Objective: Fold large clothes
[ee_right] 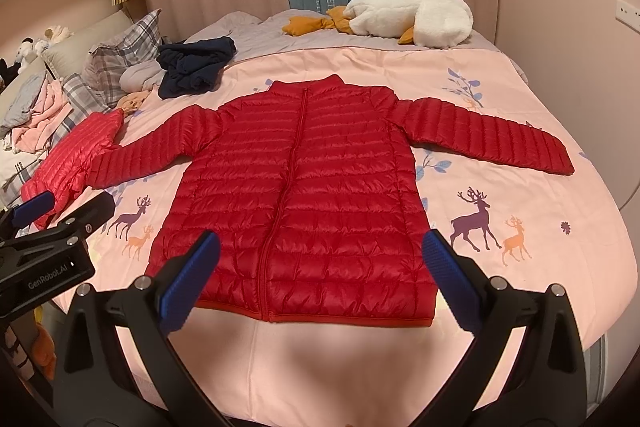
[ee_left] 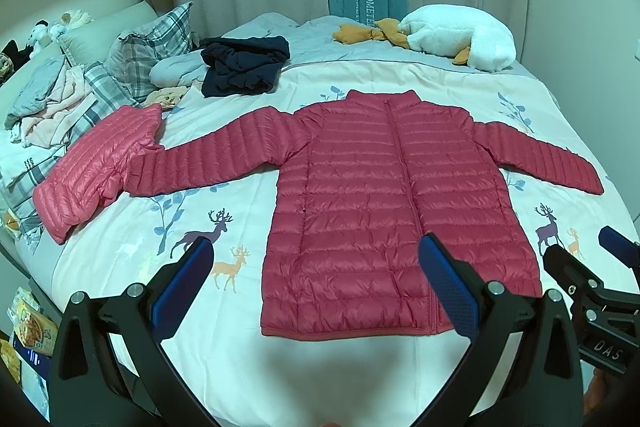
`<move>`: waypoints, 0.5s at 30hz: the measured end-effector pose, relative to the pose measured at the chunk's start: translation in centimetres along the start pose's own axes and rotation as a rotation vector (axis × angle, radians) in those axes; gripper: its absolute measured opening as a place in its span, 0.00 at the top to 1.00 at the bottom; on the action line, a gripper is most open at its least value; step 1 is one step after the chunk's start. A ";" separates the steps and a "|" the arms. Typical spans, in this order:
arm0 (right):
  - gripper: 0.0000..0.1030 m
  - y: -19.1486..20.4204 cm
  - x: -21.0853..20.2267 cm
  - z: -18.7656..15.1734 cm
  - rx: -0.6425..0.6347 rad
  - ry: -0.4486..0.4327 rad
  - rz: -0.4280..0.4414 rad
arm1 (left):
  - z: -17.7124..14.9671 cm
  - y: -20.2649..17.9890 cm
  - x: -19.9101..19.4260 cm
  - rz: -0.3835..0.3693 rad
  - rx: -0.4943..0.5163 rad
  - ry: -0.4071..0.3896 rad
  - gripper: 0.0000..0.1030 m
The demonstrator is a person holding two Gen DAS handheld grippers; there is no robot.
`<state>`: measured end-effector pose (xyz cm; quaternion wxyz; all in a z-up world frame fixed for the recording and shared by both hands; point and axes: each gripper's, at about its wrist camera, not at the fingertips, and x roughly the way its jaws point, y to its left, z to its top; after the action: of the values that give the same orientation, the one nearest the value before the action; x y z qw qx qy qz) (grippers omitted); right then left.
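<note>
Left wrist view: at far left on the bed, a pink quilted jacket, crumpled, touching the left cuff of the red down jacket. Farther back, a dark navy garment in a heap. Red down jacket flat at the middle, zipped, front up, both sleeves spread out. Left gripper held above the hem, wide open, gripping nothing. Right wrist view: right gripper also wide open and empty, above the same hem. Behind, a white goose plush.
</note>
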<state>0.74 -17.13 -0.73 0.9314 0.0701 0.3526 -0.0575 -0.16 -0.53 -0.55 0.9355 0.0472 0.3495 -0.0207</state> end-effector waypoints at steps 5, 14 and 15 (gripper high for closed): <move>0.02 0.0 0.1 -0.1 -0.001 -0.001 0.000 | -0.1 0.0 0.0 -0.002 0.002 0.000 0.01; 0.02 0.0 0.2 -0.1 -0.002 -0.004 0.001 | -0.1 -0.2 0.1 -0.004 0.007 0.002 0.01; 0.02 0.0 0.2 -0.1 -0.002 -0.004 0.001 | -0.1 -0.2 0.1 -0.005 0.008 0.003 0.01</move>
<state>0.78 -17.12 -0.95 0.9321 0.0693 0.3509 -0.0567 -0.16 -0.76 -0.65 0.9348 0.0499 0.3508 -0.0245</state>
